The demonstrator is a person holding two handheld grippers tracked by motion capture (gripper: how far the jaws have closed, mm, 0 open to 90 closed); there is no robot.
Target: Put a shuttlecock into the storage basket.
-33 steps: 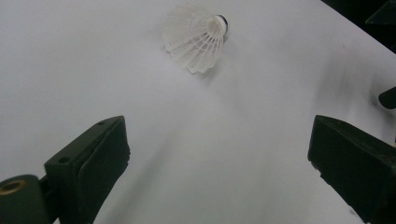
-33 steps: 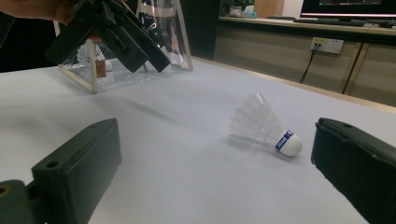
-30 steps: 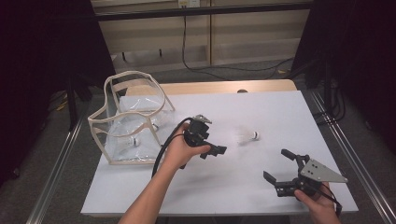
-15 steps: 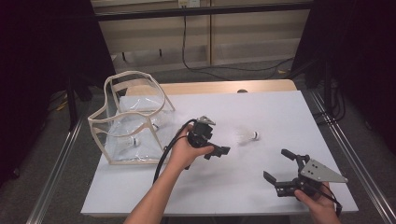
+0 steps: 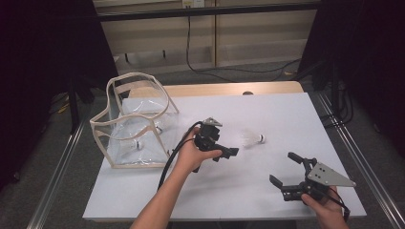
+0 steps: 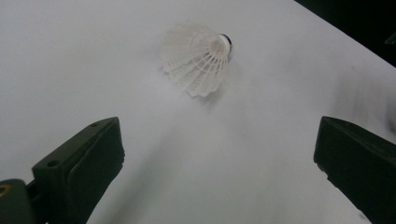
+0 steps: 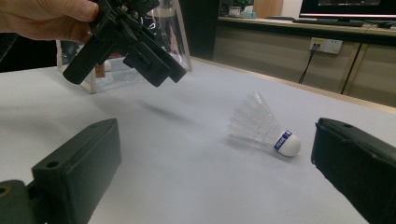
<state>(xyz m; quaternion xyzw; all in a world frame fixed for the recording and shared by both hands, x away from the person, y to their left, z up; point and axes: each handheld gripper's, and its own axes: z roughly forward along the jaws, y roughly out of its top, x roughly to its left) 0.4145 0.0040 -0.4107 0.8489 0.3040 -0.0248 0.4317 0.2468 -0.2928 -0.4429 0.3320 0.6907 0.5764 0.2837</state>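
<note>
Resting low at the table's near right corner, the right gripper [image 5: 290, 174] has its jaws spread wide and holds nothing. Farther in, the left gripper [image 5: 223, 151] hangs above mid-table, jaws also wide apart and empty, aimed at the shuttlecock [image 5: 251, 139]. That shuttlecock lies on its side on the bare white table [image 5: 267, 109] just beyond the left gripper, cork pointing right and feathers toward the gripper. Farthest back at left stands a clear bag [image 5: 136, 121] with cream trim, top open, holding what look like more shuttlecocks.

Feathers are the risk here, as I judge it: closing on the skirt [image 6: 194, 65] could crush or bend them, and a light shuttlecock may roll or skid aside if one jaw touches first. Coming down too steeply could pin it against the table instead of catching it.
</note>
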